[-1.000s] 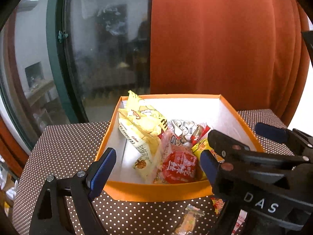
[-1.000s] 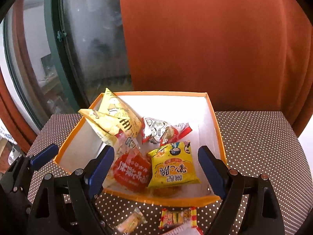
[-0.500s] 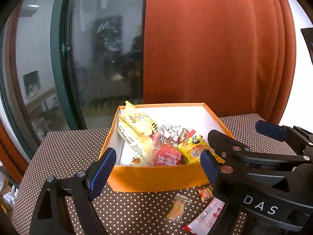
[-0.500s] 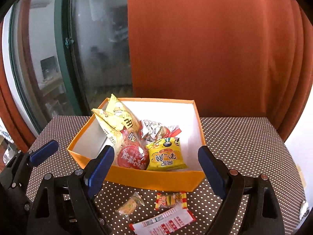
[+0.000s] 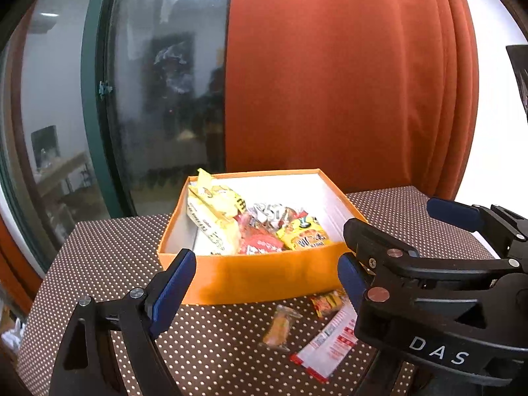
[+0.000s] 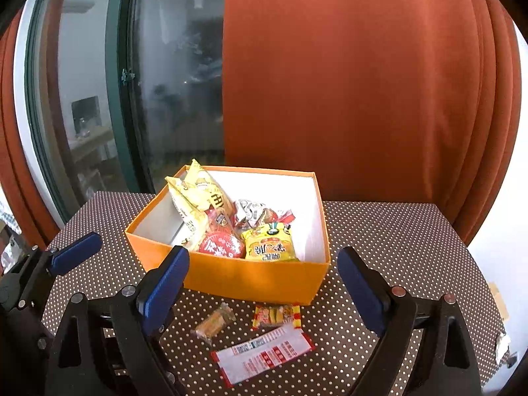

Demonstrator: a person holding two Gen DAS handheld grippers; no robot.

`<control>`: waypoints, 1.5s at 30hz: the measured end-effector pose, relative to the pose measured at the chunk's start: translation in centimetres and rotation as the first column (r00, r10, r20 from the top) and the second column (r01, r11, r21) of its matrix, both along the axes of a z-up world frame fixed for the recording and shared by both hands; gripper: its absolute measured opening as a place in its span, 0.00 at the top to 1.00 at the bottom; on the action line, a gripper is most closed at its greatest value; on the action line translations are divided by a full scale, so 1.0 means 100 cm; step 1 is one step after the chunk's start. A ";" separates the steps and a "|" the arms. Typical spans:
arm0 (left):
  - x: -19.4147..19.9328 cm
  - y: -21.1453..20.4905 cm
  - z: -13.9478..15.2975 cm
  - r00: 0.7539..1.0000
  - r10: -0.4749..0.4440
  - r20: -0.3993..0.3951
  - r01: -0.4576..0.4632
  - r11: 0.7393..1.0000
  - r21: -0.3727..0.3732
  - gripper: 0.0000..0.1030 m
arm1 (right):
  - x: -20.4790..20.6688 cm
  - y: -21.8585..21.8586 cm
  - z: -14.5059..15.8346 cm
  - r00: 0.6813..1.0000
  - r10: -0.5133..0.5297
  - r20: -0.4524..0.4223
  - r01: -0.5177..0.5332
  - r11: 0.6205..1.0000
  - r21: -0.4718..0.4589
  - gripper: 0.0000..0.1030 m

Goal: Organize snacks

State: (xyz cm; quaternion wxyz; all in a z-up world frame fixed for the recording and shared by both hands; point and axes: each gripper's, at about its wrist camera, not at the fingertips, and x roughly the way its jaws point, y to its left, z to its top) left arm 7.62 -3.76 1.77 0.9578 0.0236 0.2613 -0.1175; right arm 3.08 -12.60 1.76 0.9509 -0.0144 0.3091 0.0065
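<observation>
Snacks (image 6: 260,359) unobstructed in right view

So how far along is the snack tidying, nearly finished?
Mostly done: several packets already sit in the orange box. Nothing is in hand; the left tool and right tool are both open and empty. Left on the dotted table: a small clear-wrapped snack, a red-and-yellow packet and a long white packet, all lying before the box.

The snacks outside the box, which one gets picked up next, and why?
Probably the small clear-wrapped snack: the right gripper hangs open and empty, and that snack lies on the table before the orange box, near its left finger.
</observation>
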 end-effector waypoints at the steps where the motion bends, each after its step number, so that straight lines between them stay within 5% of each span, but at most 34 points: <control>1: -0.002 -0.001 -0.002 1.000 -0.001 0.003 0.001 1.000 0.005 0.14 | -0.003 -0.001 -0.002 1.000 0.000 -0.001 0.000 1.000 -0.001 0.10; 9: -0.011 -0.013 -0.023 1.000 -0.016 0.025 0.015 0.998 0.065 0.13 | -0.010 -0.012 -0.024 1.000 0.014 -0.026 -0.014 1.000 0.014 0.10; 26: -0.006 -0.031 -0.083 0.993 -0.062 -0.098 0.070 0.994 0.082 0.12 | -0.007 -0.035 -0.084 0.993 0.020 -0.120 -0.011 0.997 0.075 0.10; 45: 0.031 -0.030 -0.136 0.964 -0.004 -0.266 0.035 0.993 0.114 0.18 | 0.024 -0.046 -0.150 0.961 0.035 -0.274 0.006 0.989 0.150 0.10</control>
